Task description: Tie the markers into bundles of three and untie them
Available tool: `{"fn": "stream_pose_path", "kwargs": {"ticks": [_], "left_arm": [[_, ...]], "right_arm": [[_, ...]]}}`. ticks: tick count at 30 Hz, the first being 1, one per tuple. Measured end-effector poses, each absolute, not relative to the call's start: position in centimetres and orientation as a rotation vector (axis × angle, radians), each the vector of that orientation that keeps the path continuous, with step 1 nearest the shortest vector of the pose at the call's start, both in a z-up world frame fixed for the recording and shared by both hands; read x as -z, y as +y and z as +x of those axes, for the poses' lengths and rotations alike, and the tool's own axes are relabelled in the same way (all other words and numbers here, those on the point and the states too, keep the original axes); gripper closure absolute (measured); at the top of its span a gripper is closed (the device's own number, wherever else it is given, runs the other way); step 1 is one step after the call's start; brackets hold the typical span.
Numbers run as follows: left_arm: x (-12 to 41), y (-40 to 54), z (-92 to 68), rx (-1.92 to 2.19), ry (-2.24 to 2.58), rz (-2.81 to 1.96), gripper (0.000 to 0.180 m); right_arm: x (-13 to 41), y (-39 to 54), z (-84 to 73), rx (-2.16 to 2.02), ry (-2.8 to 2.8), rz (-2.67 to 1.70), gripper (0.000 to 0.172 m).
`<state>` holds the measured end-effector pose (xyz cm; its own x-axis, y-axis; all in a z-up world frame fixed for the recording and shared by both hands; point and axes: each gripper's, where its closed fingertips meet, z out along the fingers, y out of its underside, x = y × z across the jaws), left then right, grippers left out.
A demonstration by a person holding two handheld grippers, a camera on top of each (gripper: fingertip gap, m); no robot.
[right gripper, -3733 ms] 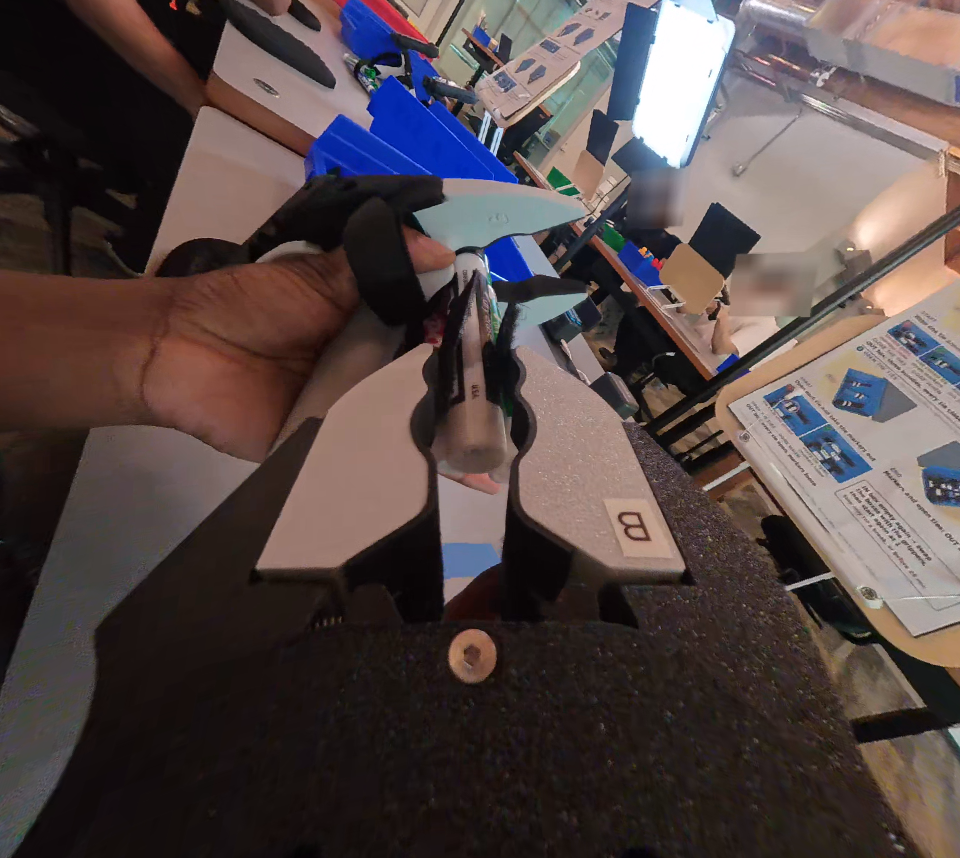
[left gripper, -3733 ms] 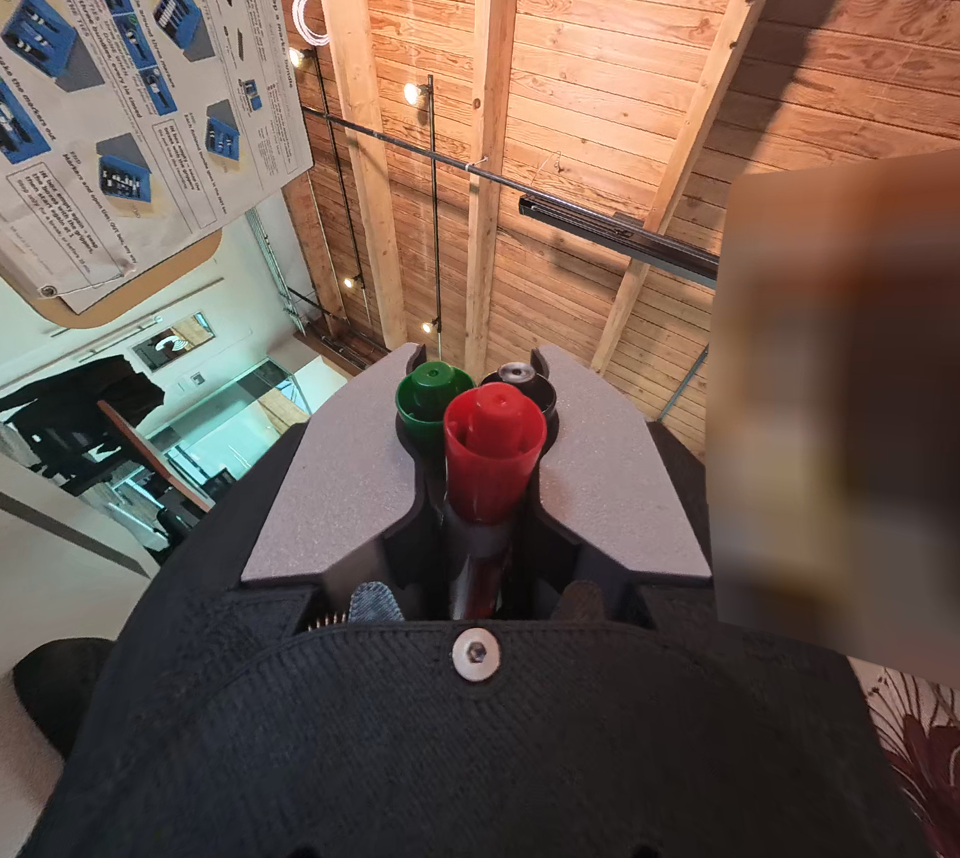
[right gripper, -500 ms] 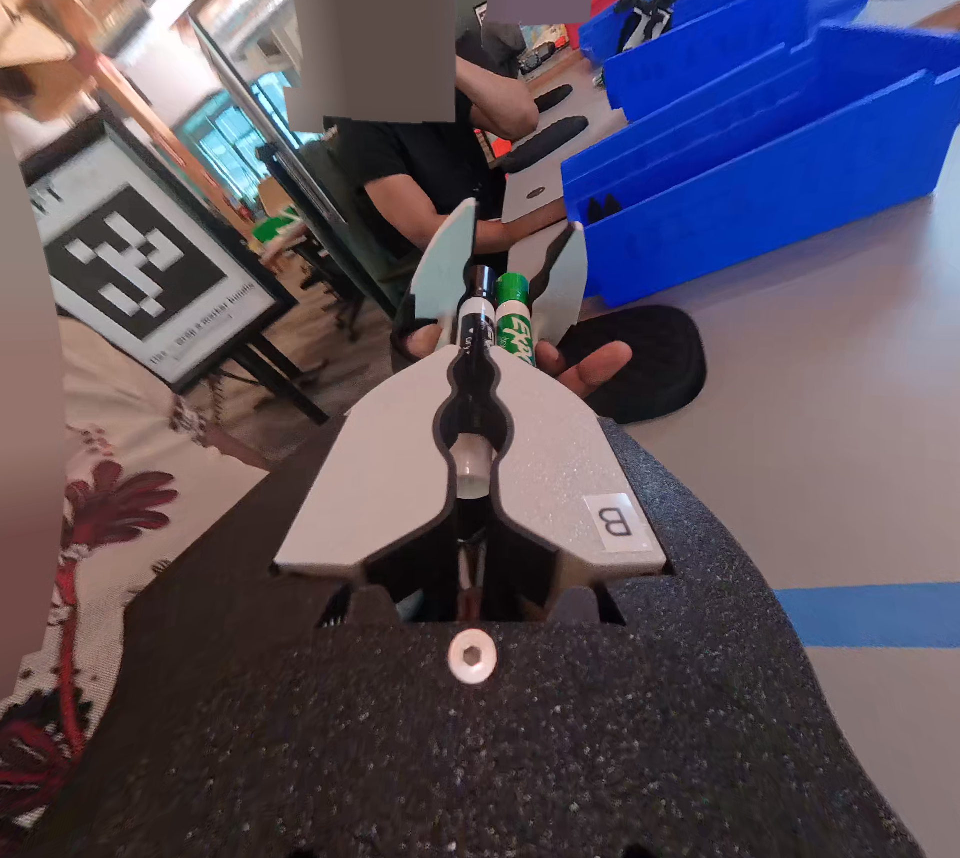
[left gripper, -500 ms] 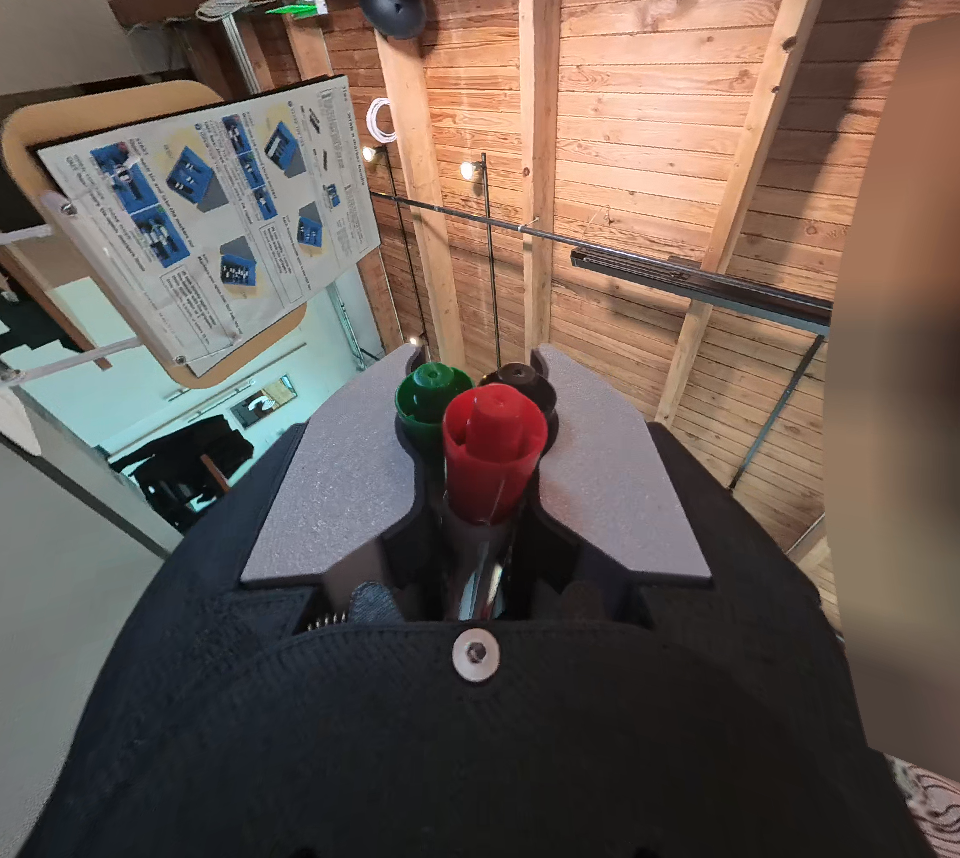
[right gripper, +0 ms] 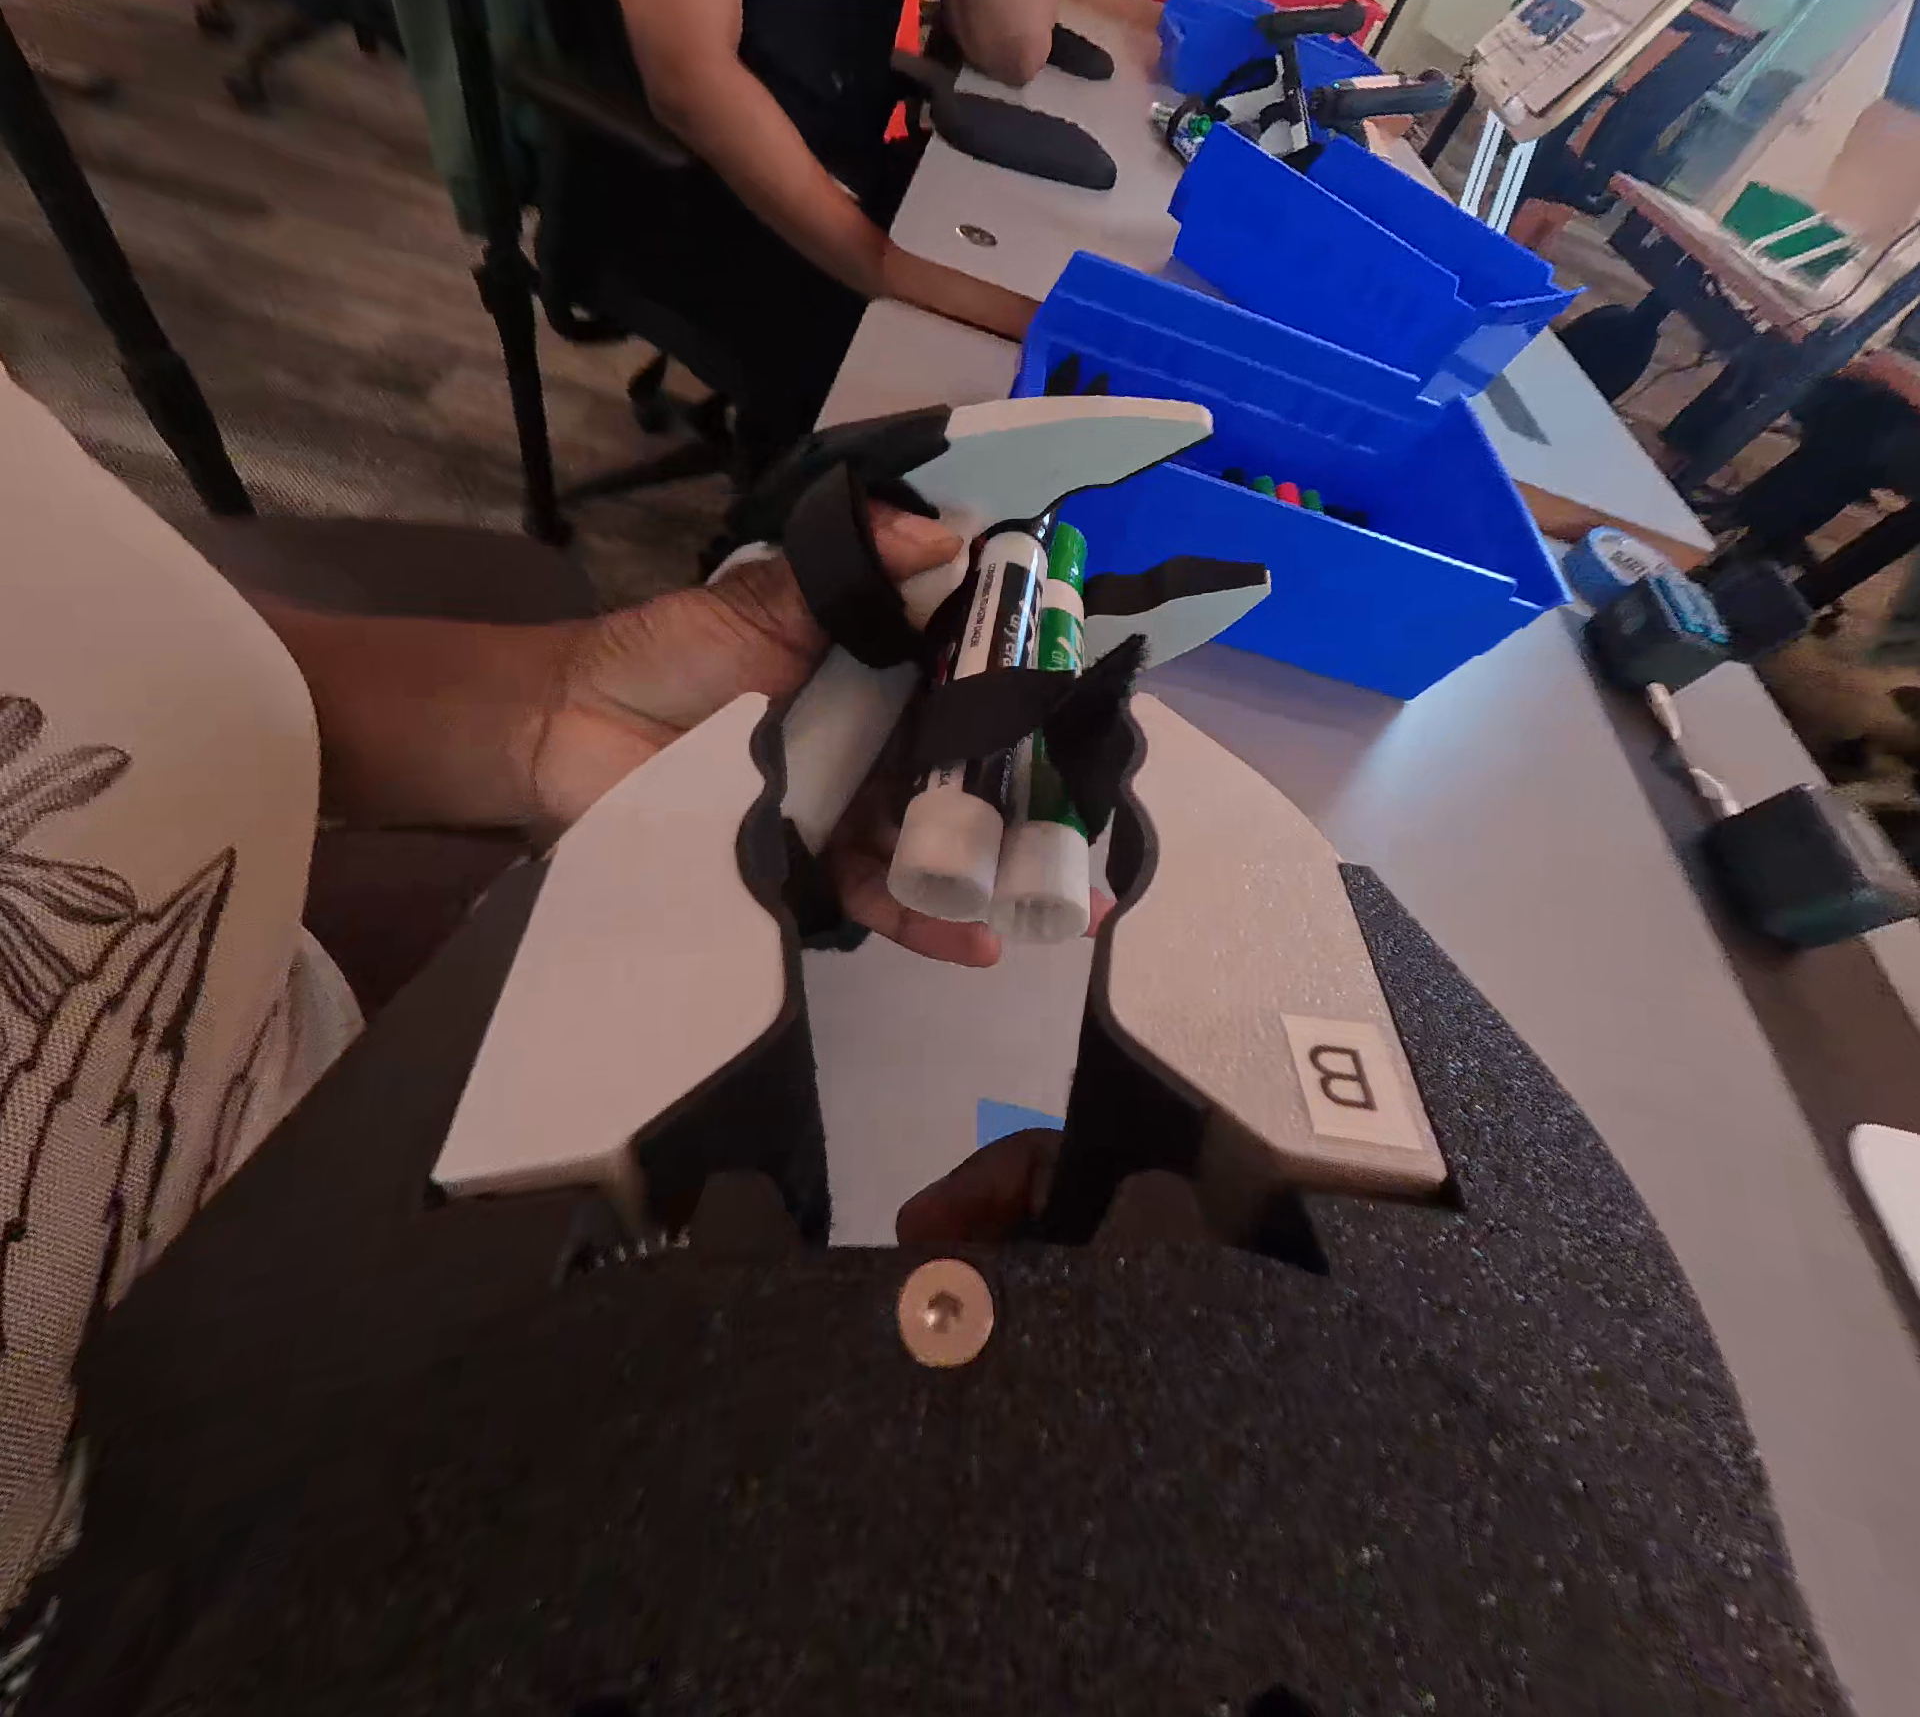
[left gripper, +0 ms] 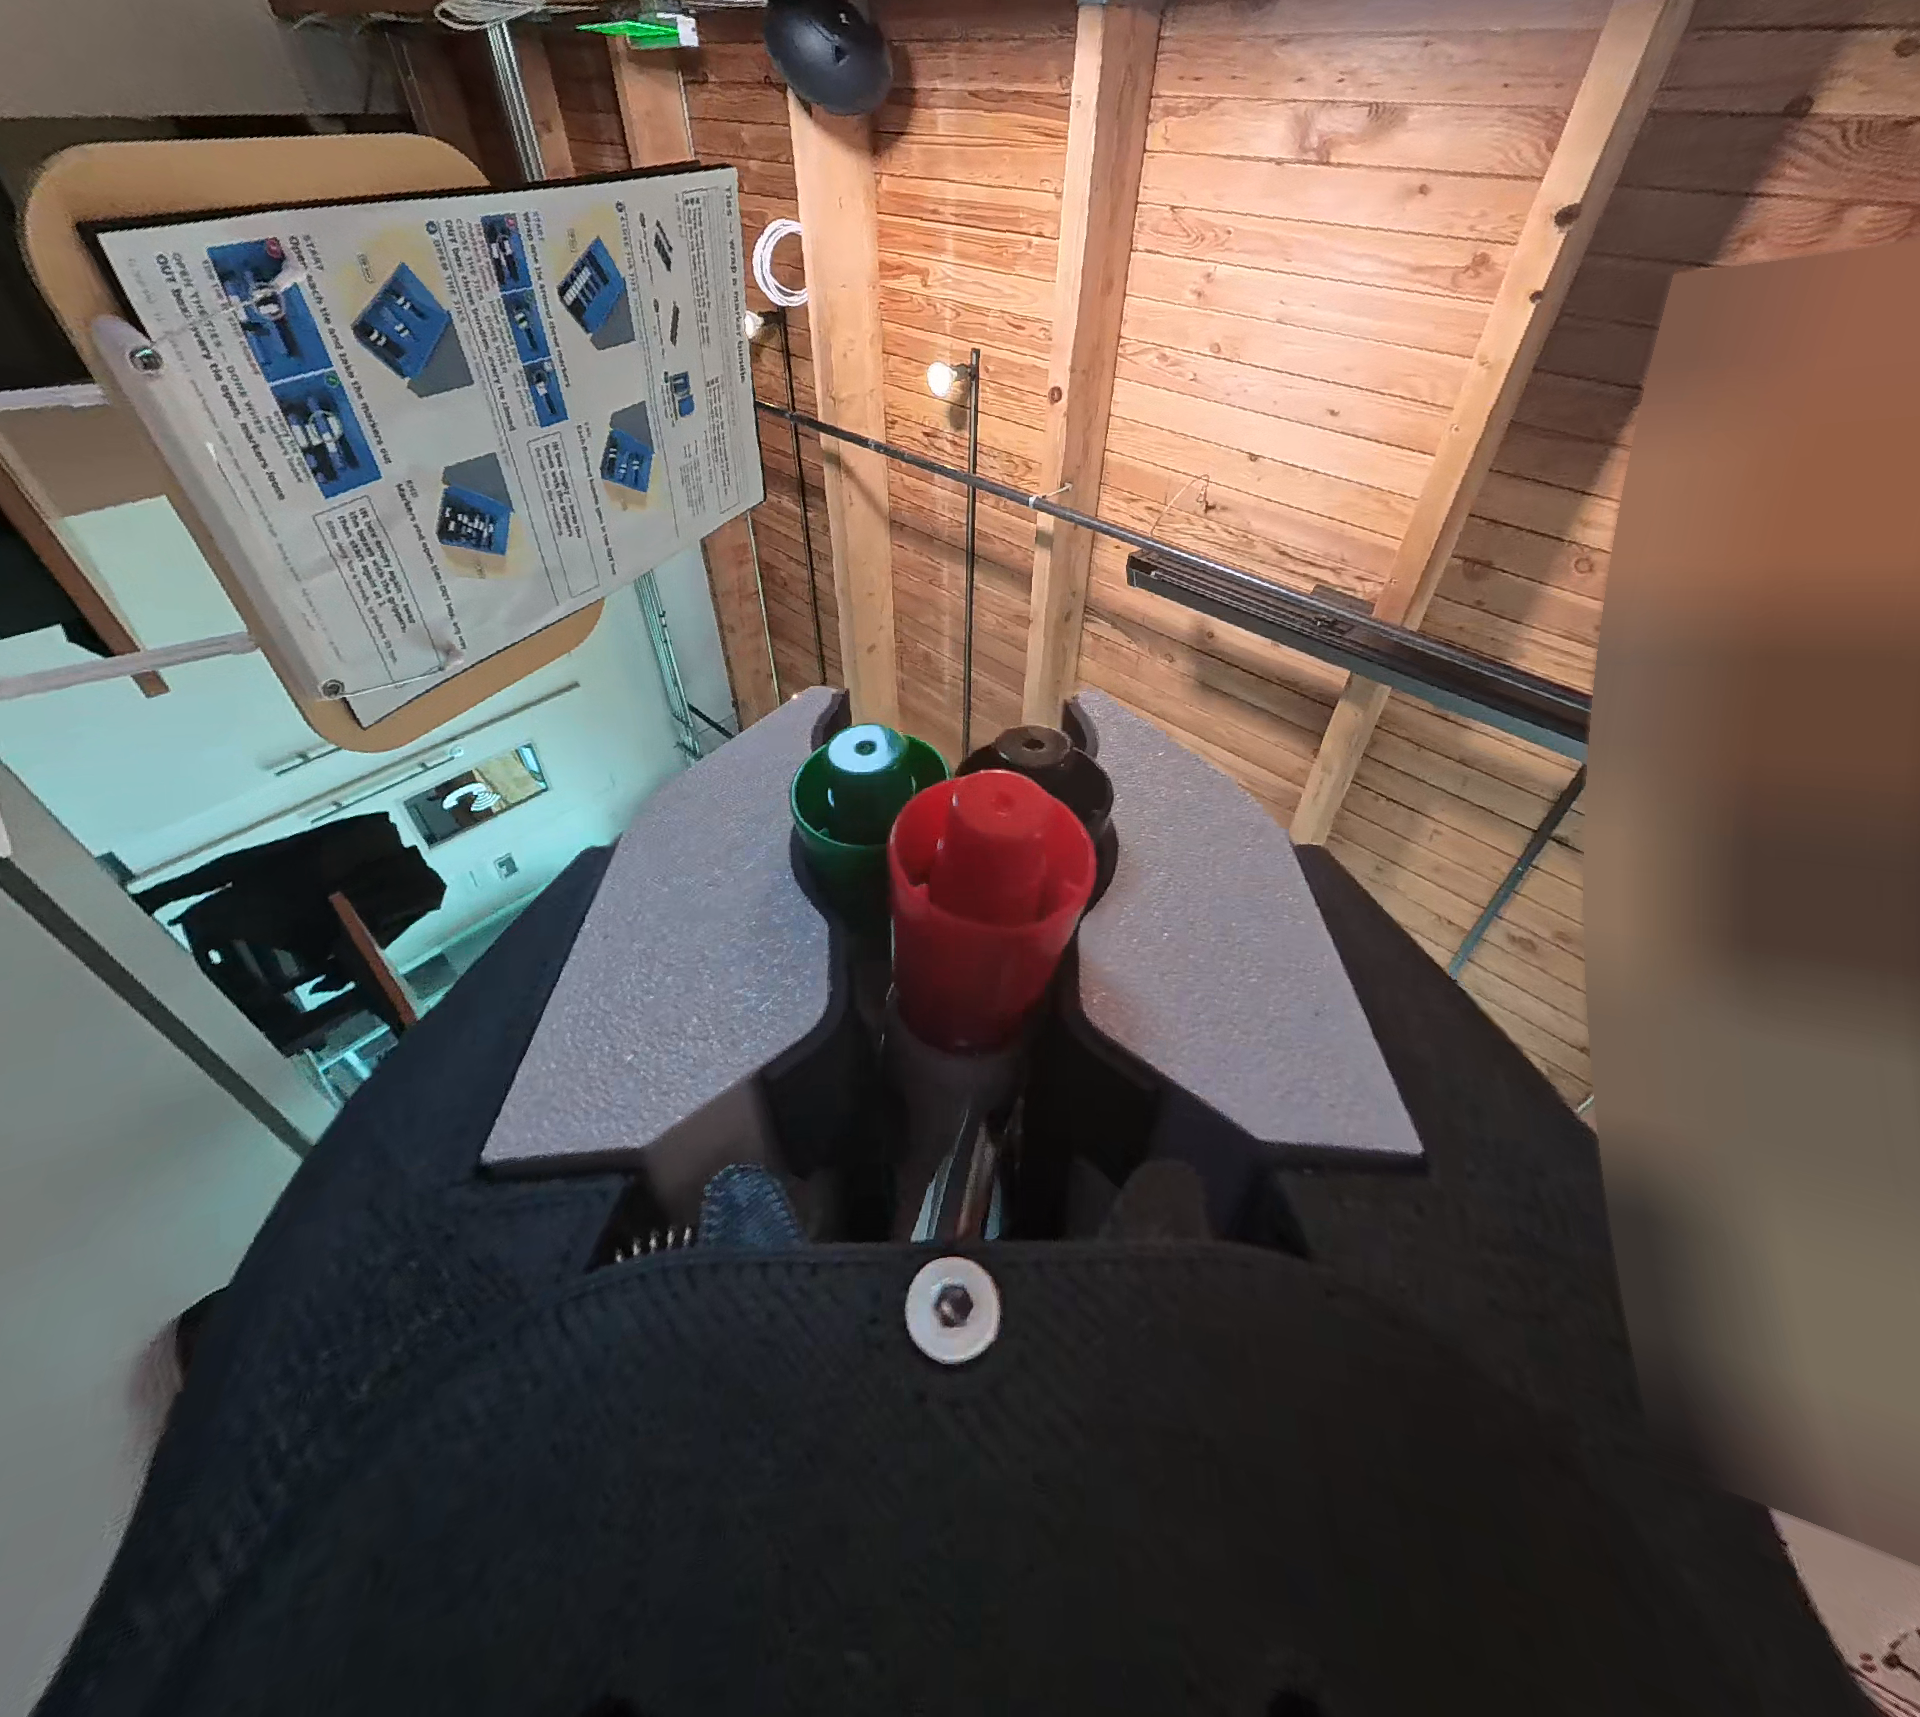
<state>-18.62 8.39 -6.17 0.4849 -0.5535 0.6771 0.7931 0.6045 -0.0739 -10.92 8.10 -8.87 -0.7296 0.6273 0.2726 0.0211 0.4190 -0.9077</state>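
Observation:
My left gripper [left gripper: 951,711] is shut on a bundle of three markers, with the green cap [left gripper: 862,794], black cap [left gripper: 1039,763] and red cap [left gripper: 987,878] pointing up at the wooden ceiling. In the right wrist view the left gripper [right gripper: 1234,498] holds the same markers [right gripper: 1003,628] in the air. A black strap [right gripper: 987,717] is wrapped around their white tail ends, with its loose end sticking out to the right. My right gripper [right gripper: 948,732] is open wide, with one finger on each side of the tail ends and not pressing on them.
A blue bin [right gripper: 1351,597] with several markers [right gripper: 1288,491] stands on the grey table [right gripper: 1455,836] just behind the bundle, and a second blue bin [right gripper: 1351,254] is farther back. A person sits at the table beyond. A blue tape roll [right gripper: 1621,561] and black boxes [right gripper: 1808,857] lie at the right.
My right gripper, which was shut at the bundle's tail end, has opened wide and its view has swung around. My left gripper still holds the three markers and has tilted slightly.

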Motion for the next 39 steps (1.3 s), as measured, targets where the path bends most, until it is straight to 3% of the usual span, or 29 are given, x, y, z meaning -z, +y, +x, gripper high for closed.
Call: {"fn": "stream_pose_path", "kwargs": {"ticks": [3, 15, 23, 28, 33, 39], "left_arm": [[6.1, 8.3, -18.7, 0.87, -0.65, -0.383, 0.142], [5.3, 7.8, -18.4, 0.995, -0.612, -0.298, 0.142], [5.0, 7.3, -19.3, 1.043, -0.589, -0.232, 0.142], [4.5, 7.7, -18.4, 0.782, -0.513, -0.464, 0.142], [4.5, 8.7, -17.4, 0.869, -0.515, -0.476, 0.142], [4.7, 8.4, -17.2, 1.032, -0.522, -0.351, 0.142]], "right_arm": [[8.8, 8.3, -10.7, -1.248, -2.11, -0.507, 0.104], [7.9, 8.7, -9.5, -1.066, -2.205, -0.25, 0.108], [6.6, 8.4, -9.1, -1.209, -2.306, -0.252, 0.106], [9.1, 8.9, -9.8, -0.796, -2.467, -0.129, 0.1], [10.8, 8.5, -10.8, -0.528, -2.579, 0.071, 0.096], [8.5, 7.3, -9.5, -1.012, -2.827, -0.072, 0.077]]}}
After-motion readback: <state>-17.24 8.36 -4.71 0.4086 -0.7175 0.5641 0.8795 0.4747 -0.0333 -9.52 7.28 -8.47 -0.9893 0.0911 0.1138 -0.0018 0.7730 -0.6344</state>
